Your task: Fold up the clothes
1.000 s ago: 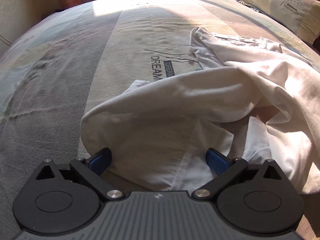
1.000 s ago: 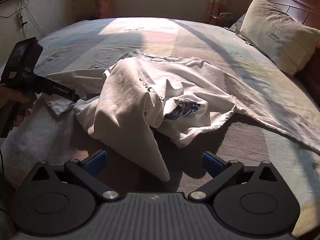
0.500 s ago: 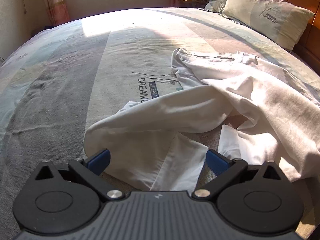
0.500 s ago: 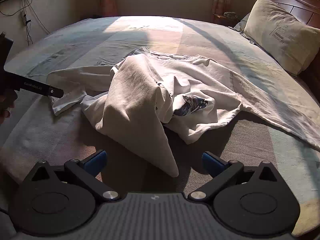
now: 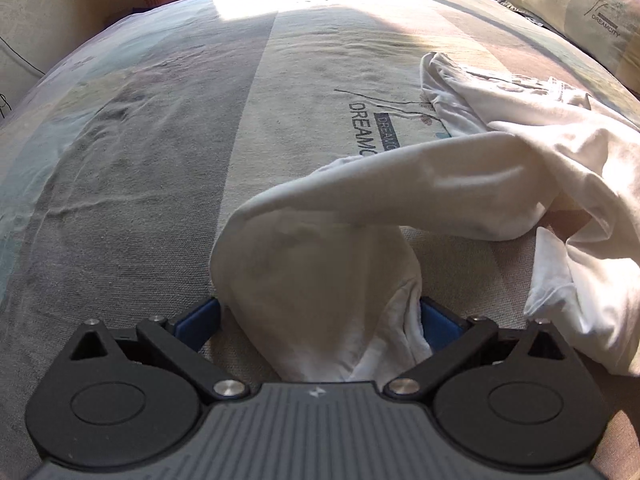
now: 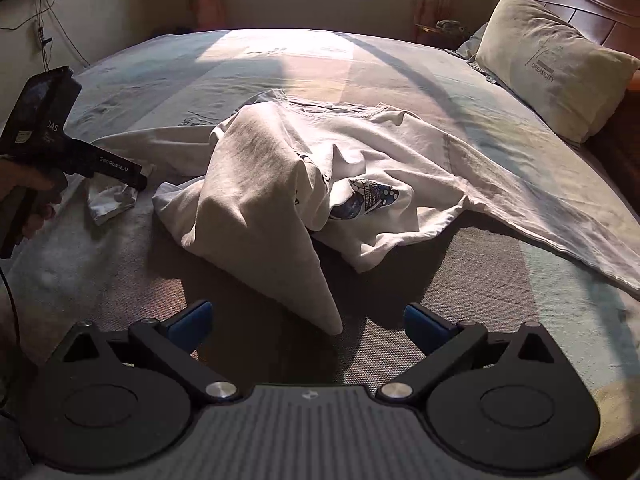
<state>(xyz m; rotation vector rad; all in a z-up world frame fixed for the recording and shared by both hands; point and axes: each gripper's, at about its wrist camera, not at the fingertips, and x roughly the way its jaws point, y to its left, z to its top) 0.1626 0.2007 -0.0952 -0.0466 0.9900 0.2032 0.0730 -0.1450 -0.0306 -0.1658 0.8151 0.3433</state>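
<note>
A bed (image 6: 120, 92) with a striped cover fills both views, sunlit across its far half, a wooden headboard (image 6: 580, 4) at its right end. A pillow (image 6: 548, 64) leans at that end near the headboard. A white shirt (image 6: 380, 152) lies crumpled near the bed's near edge, roughly in the middle; one sleeve runs flat toward the near right corner, a fold of the body stands up in a peak, and a blue print shows under that fold. The shirt's other sleeve (image 5: 360, 208) stretches toward the near left part of the bed. The left gripper (image 5: 320, 320) sits low over the cover there, its jaws apart with the bunched cuff end of the sleeve lying between the blue pads and touching both; from the right wrist view a hand (image 6: 28, 200) grips its handle. The right gripper (image 6: 308, 320) hangs at the near edge, jaws wide apart and holding nothing, the tip of the peaked fold just ahead of them.
</note>
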